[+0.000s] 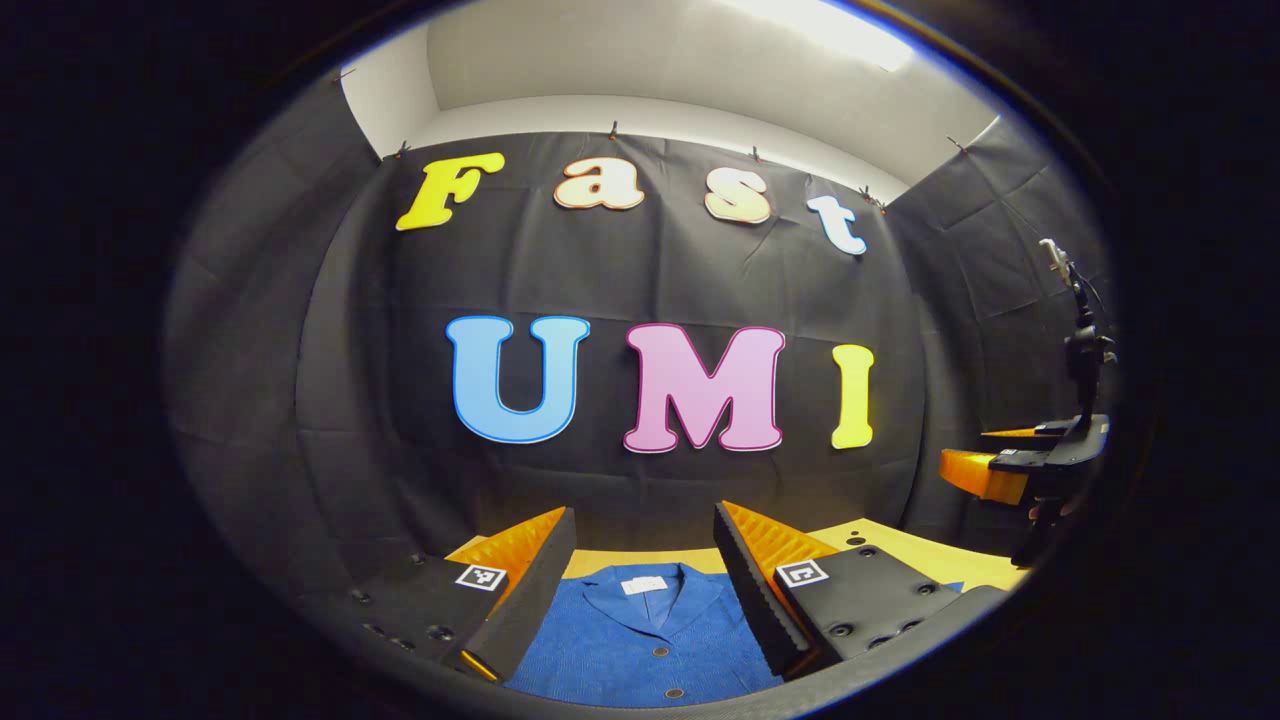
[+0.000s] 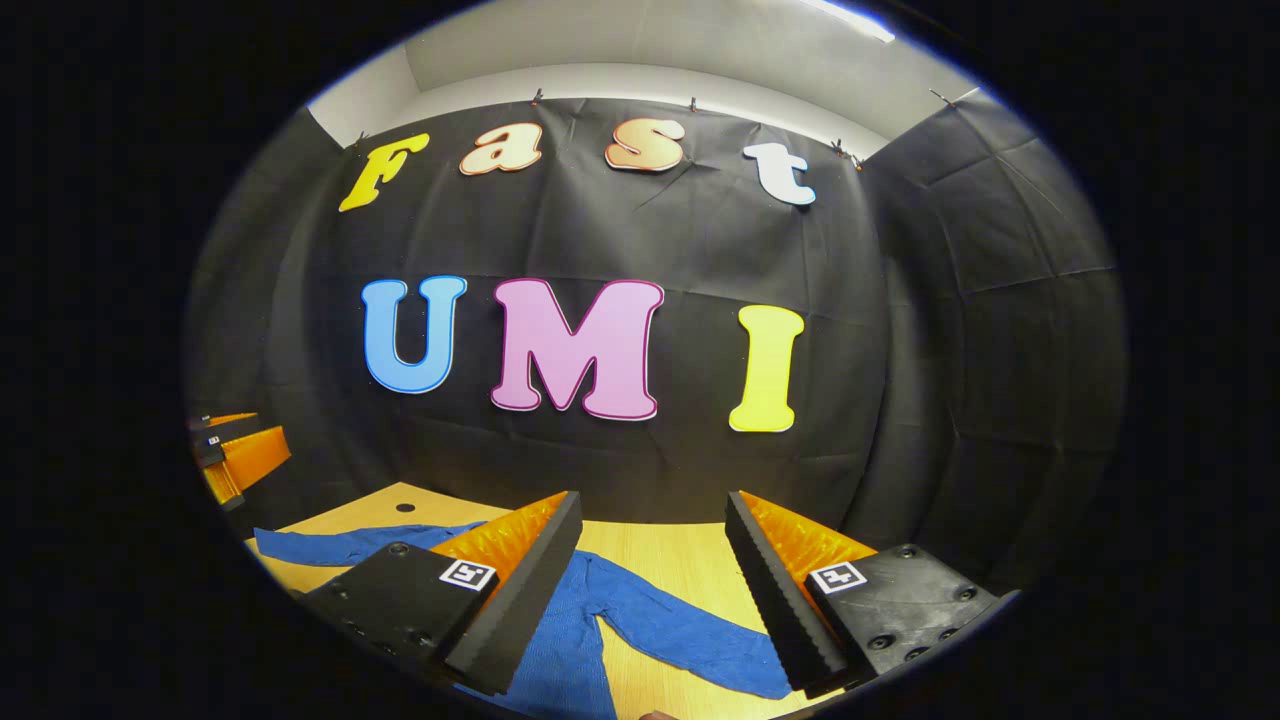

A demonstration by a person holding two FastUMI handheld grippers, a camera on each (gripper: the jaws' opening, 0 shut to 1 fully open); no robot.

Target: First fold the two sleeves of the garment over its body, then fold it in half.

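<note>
1. Shirt [image 1: 640,640]: blue, buttoned, lying flat on the table [image 2: 680,560], collar toward the wall. In the right gripper view one sleeve [image 2: 680,625] lies spread out across the wood, not yet folded over the body.
2. Handling, as a guess: soft, light cloth that will sag and slide; thin layers, so pinch low and catch only the sleeve. Best hold looks like the cuff or sleeve edge, then carry it over the body.
3. Left gripper [image 1: 645,570]: jaws wide apart, nothing between them, poised over the collar and button line without touching.
4. Right gripper [image 2: 655,590]: jaws wide too, empty, above the sleeve and bare table.
</note>
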